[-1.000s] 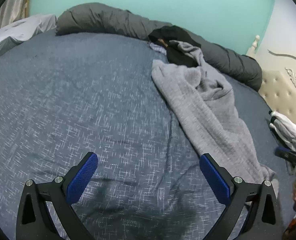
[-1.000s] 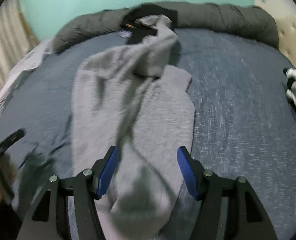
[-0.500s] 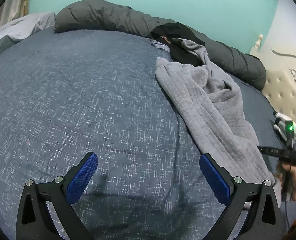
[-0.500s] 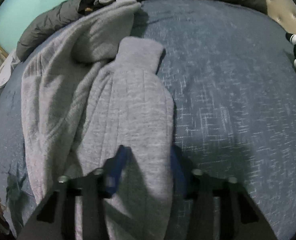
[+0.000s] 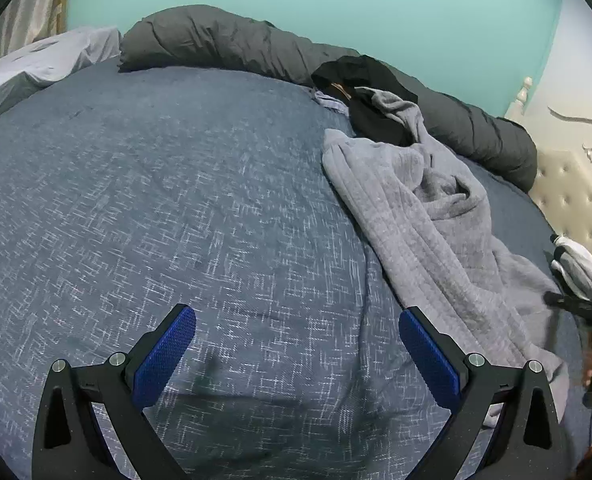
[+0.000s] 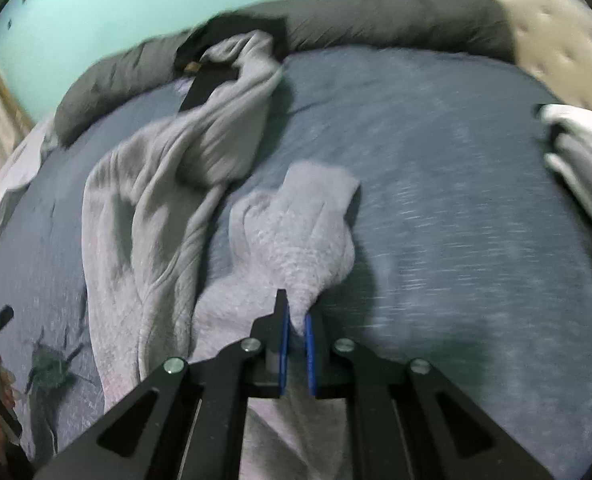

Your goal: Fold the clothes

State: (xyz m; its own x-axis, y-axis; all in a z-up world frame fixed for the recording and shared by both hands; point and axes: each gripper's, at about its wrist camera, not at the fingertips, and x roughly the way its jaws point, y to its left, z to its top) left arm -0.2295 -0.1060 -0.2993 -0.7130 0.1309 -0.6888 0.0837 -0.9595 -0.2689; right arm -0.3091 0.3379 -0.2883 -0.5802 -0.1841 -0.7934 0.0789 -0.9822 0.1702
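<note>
A long grey ribbed garment (image 5: 424, 216) lies crumpled along the right side of the blue bedspread (image 5: 156, 208). In the right wrist view the same grey garment (image 6: 164, 184) stretches from the far pillows toward me, and one end of it is bunched and lifted in front of the fingers. My right gripper (image 6: 296, 312) is shut on that grey fabric, which is pinched between the blue pads. My left gripper (image 5: 296, 344) stands open over bare bedspread, left of the garment, with nothing between its fingers.
A dark grey rolled duvet (image 5: 232, 44) lines the far edge of the bed, with a black garment (image 5: 368, 80) on it. Folded white and grey clothes (image 6: 580, 160) lie at the right. A cream tufted headboard (image 5: 568, 196) stands beyond them.
My right gripper went from wide open around the grey garment to shut on it, and the pinched end has bunched up and shifted. The left gripper has stayed put.
</note>
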